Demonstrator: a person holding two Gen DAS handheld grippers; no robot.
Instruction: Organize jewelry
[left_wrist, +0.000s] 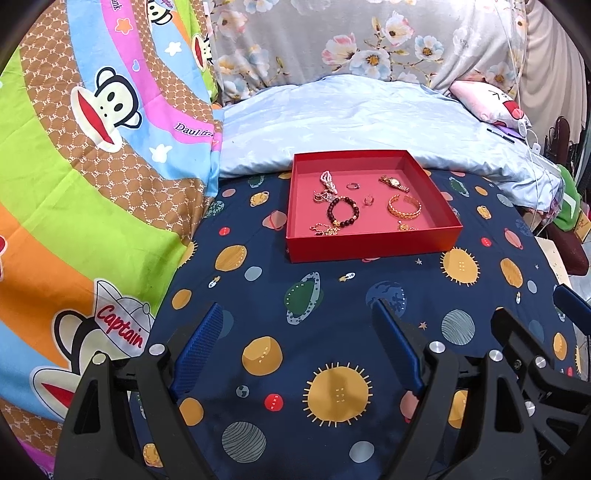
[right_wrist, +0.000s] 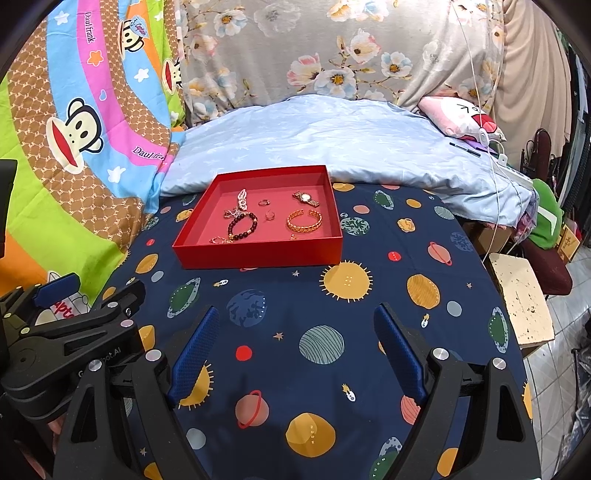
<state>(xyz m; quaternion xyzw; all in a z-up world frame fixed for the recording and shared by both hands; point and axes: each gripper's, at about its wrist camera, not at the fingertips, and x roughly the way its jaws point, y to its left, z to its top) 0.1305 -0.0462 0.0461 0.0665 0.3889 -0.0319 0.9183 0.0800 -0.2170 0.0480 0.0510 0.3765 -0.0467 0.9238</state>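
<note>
**Hovering wide open, short of the tray**

Hovering over the planet-print sheet, the left gripper pointed forward and slightly down, its two blue fingers spread wide with nothing between them. The right gripper hung in the same pose beside it, equally wide and equally empty; its black frame showed at the right edge of the left view, and the left one's frame at the left edge of the right view.

Both stood well apart from the red tray, which lay farther up the sheet, just before a pale blue pillow. All the jewelry rested inside the tray: a pearl bracelet at the back left, a dark bead bracelet in front of it, and a gold chain near the front wall. Two rings sat mid-tray. A gold watch lay at the back right, with a gold cuff nearer the front. A monkey-print blanket lay to the left.
</note>
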